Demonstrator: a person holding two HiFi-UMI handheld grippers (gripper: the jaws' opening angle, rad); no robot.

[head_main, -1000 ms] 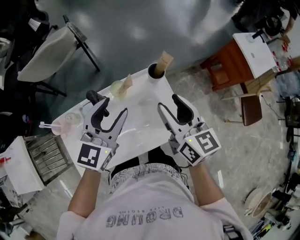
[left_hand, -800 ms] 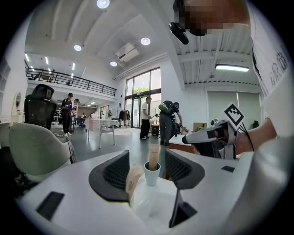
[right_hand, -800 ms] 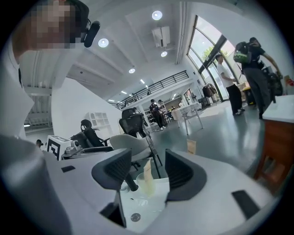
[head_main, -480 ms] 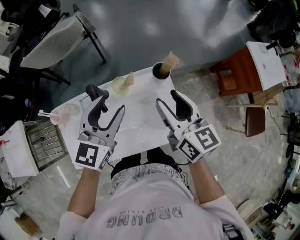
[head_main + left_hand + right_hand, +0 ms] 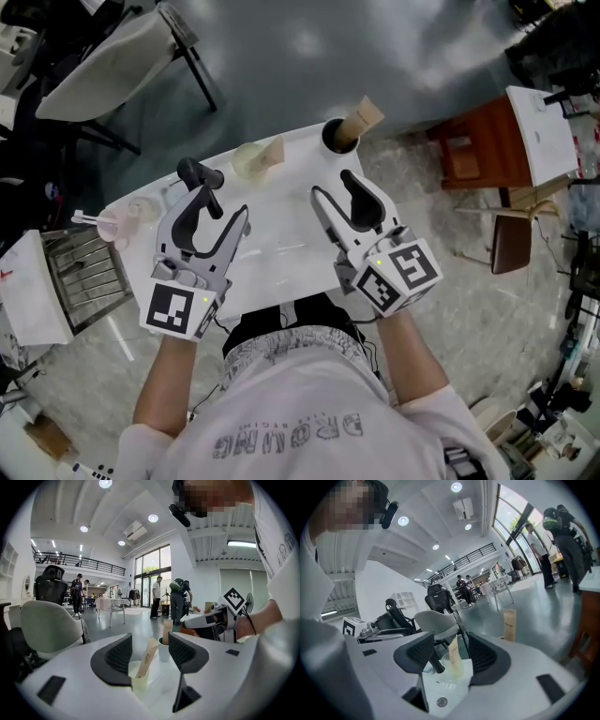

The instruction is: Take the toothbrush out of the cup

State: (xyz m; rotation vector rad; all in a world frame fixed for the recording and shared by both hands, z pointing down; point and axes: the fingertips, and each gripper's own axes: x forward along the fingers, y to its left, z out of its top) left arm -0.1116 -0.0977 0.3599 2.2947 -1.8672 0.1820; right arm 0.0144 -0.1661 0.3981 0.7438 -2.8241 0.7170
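Far to the left of the pale cup [image 5: 247, 161] stands a small clear cup [image 5: 125, 222] with a thin stick in it; I cannot tell what this stick is. The left gripper [image 5: 217, 193] hovers over the bench [image 5: 281, 239], on the near side of the pale cup and a little to its left. Its jaws stand wide apart and hold nothing. In the left gripper view the pale cup shows in the gap between them, but well clear of the pads.

What seems to be the toothbrush [image 5: 272, 150], in a paper sleeve, leans inside the pale cup with its top tilted to the right. The right gripper [image 5: 333, 187] is near the pale cup, to its right, and its jaws are also wide and empty. Further right of the pale cup, at the far corner of the bench, a white cup [image 5: 336, 137] holds a second sleeve [image 5: 362, 116].

To do this step well, I think one gripper should close on the sleeve high above the rim. It should then draw along the lean and not straight up, or the light cup may tip. The other gripper can steady the cup wall.
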